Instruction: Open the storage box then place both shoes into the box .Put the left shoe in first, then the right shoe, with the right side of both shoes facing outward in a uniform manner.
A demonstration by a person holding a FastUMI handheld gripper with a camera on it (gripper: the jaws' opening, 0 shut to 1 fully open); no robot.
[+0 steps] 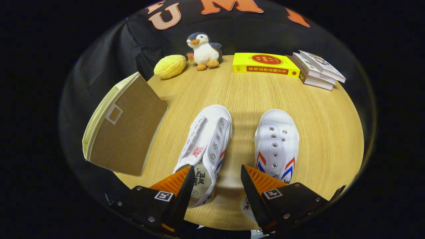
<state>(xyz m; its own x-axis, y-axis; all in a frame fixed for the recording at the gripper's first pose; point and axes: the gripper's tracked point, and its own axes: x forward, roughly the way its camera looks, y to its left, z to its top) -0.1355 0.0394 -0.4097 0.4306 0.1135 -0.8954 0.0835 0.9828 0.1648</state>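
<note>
Here, a wooden table (239, 99) holds two white canvas shoes side by side, toes pointing away. The gripper (217, 181) hovers over their heels with fingers spread apart, grasping nothing; the left shoe (207, 139) lies tipped onto its side just ahead of one finger, the right shoe (277, 142) stands upright ahead of the other. Both shoes carry red and blue stripes and small printed writing too tiny to read. The storage box (124, 129), brown-fronted with cream edges, sits closed beside the left shoe. Beyond are a yellow plush bun (170, 66), a toy penguin (204, 51), a yellow book (264, 63) and stacked books (317, 69).
</note>
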